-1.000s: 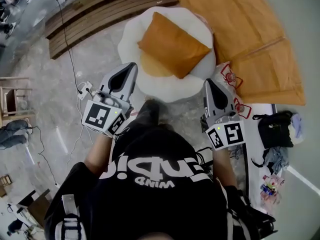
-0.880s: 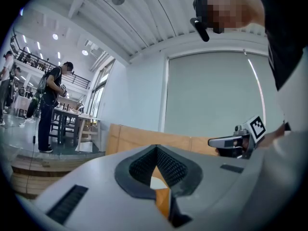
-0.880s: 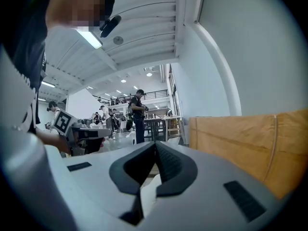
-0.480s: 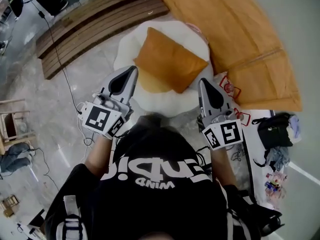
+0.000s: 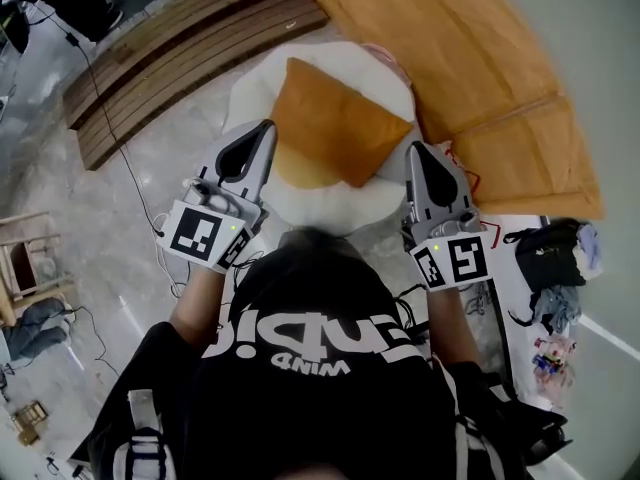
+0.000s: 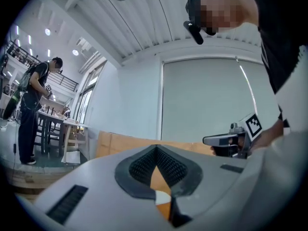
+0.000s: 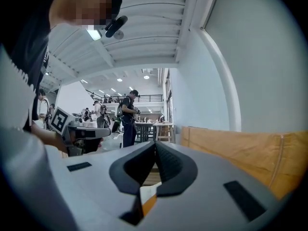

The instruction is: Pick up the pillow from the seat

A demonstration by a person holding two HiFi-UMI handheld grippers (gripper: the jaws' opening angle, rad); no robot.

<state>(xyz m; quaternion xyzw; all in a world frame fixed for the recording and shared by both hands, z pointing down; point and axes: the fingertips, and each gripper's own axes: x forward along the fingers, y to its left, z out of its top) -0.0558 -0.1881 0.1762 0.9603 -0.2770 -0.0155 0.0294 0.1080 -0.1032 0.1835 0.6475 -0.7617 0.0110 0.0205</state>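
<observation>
Both hands have come forward since a second ago, and the seat point(image 5: 250, 93) now lies right at the tips of the tools. The left tool point(image 5: 266, 128) has its jaws pressed together with nothing between them. Its tip is over the seat's white left edge, just beside the pillow point(image 5: 335, 118). The right tool point(image 5: 415, 150) is closed and empty too, with its tip at the seat's right edge near the pillow's right corner. The orange pillow lies flat on the round, white, fluffy seat between the two tools, and neither tool grips it. A large orange sofa point(image 5: 470, 58) stands beyond the seat. A slatted wooden bench point(image 5: 180, 38) runs at the upper left, and a black bag point(image 5: 545, 258) sits at the right.
</observation>
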